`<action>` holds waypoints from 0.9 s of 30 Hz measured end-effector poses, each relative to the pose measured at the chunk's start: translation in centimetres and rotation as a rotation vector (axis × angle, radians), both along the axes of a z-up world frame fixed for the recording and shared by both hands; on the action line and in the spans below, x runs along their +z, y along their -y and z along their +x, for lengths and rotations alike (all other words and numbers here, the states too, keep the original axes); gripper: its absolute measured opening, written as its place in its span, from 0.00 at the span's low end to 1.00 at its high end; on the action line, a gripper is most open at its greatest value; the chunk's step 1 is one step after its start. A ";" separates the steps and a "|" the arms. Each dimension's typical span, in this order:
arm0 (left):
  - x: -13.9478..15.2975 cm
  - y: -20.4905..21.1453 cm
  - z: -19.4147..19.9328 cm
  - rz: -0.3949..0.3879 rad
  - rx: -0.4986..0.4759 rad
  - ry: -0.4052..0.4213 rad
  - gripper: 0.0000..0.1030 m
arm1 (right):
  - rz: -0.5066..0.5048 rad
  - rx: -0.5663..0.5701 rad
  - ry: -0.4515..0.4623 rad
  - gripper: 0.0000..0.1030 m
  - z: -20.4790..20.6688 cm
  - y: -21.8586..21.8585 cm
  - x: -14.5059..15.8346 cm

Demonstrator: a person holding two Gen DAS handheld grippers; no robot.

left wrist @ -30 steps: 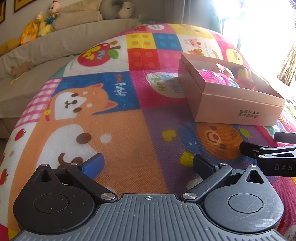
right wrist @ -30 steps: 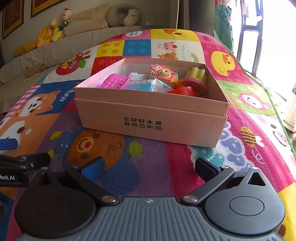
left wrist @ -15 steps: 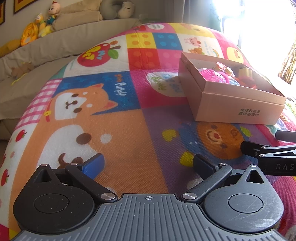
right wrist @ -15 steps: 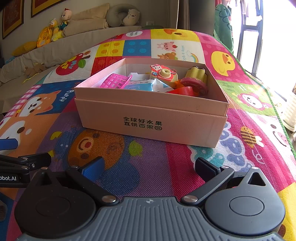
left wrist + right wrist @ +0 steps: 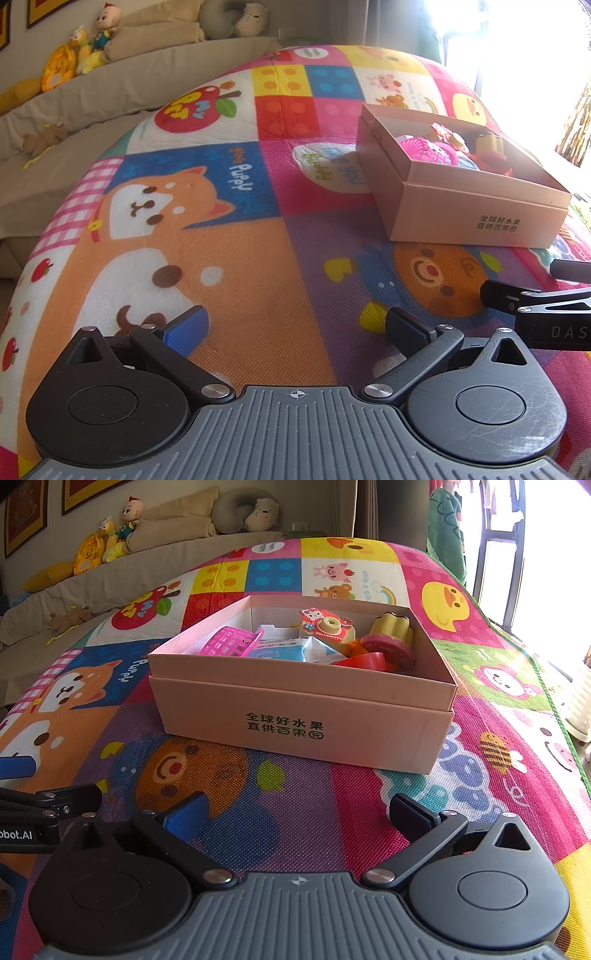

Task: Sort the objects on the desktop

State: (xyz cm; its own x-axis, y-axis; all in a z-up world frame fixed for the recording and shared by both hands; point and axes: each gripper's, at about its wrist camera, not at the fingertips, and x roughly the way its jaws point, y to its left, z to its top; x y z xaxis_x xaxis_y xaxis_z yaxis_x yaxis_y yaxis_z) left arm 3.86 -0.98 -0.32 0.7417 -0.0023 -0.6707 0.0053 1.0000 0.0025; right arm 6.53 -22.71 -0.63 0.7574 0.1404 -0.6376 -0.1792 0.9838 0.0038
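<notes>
Toy camera (image 5: 327, 626) clear from right wrist

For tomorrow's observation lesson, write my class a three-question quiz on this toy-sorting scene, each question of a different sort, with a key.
1. True or false: the pink plastic basket lies on the colourful play mat, outside the pink cardboard box.
2. Multiple choice: the right gripper is A) shut on a toy, B) open and empty, C) out of view.
3. Fill in: the left gripper is open and holds ____.

Key: 1 false; 2 B; 3 nothing.
</notes>
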 end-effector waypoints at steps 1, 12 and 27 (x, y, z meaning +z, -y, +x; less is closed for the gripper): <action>0.0 0.0 0.0 -0.001 0.000 0.000 1.00 | 0.000 0.000 0.000 1.00 0.0 0.0 0.0; 0.0 -0.1 0.0 -0.008 0.000 0.002 1.00 | 0.000 0.000 0.000 1.00 0.0 0.0 0.0; 0.0 0.0 0.0 -0.006 0.000 0.002 1.00 | 0.000 0.000 0.000 1.00 0.0 0.0 0.0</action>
